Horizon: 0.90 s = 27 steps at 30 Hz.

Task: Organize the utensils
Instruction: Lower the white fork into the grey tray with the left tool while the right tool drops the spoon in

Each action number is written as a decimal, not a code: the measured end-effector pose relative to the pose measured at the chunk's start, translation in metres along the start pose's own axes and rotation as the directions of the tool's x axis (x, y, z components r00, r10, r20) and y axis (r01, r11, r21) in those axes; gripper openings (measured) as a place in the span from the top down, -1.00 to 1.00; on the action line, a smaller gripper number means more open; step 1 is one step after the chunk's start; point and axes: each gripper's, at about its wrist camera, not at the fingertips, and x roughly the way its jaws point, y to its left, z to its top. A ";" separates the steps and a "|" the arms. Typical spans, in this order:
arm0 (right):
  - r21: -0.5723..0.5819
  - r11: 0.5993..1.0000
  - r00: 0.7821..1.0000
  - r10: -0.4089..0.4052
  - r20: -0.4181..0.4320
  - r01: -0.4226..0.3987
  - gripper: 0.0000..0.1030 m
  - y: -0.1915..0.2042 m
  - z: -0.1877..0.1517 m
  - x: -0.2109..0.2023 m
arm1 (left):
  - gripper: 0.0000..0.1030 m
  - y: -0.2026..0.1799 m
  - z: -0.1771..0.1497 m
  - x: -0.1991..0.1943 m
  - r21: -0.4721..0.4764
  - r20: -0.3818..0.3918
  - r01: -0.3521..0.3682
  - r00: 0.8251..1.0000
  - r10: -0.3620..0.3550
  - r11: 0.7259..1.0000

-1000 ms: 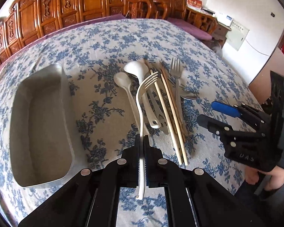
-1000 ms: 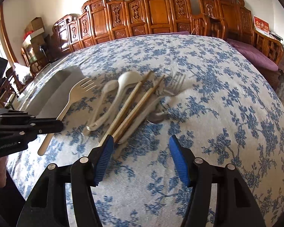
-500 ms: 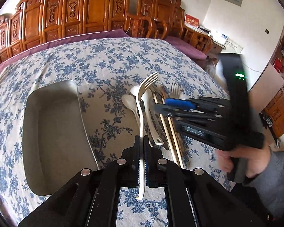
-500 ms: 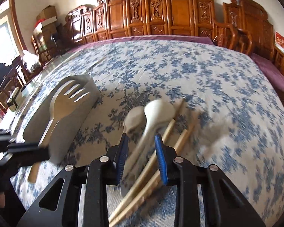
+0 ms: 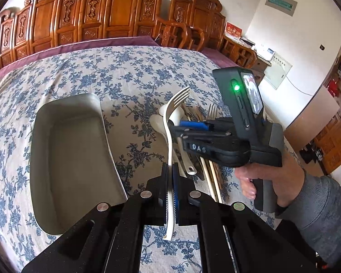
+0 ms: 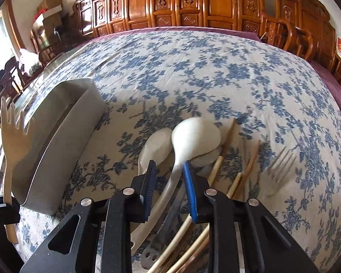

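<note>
While the left claw [image 5: 170,190] clamps one cream fork [image 5: 170,122] upright, the steel tray [image 5: 68,159] sits to its left on the floral-clothed table [image 5: 129,72]. Right claw [image 6: 169,177], part-open, straddles one of two white spoons [image 6: 188,141]; chopsticks [image 6: 225,150] lie right.

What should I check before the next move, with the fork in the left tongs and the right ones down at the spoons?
1. Left tongs shut on fork: ok.
2. Fork lifted off cloth: ok.
3. Tray has room: ok, nothing shows inside.
4. Spoon handle between right tongs: ok.
5. Right tongs shut on spoon: not ok, a gap shows beside the handle.
6. Chopsticks outside right tongs: ok at the tips, cannot tell lower down.
</note>
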 end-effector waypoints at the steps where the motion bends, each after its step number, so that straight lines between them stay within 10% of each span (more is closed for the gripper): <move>1: -0.005 1.000 1.000 0.000 -0.013 0.000 0.50 0.002 -0.002 0.002 | 0.94 0.000 0.000 0.000 0.000 0.000 -0.001 1.000 0.001 1.000; 27: -0.017 0.999 0.994 0.037 0.100 -0.035 0.91 0.032 0.010 -0.058 | 0.94 0.051 0.012 -0.034 -0.097 0.059 -0.074 0.995 0.080 0.993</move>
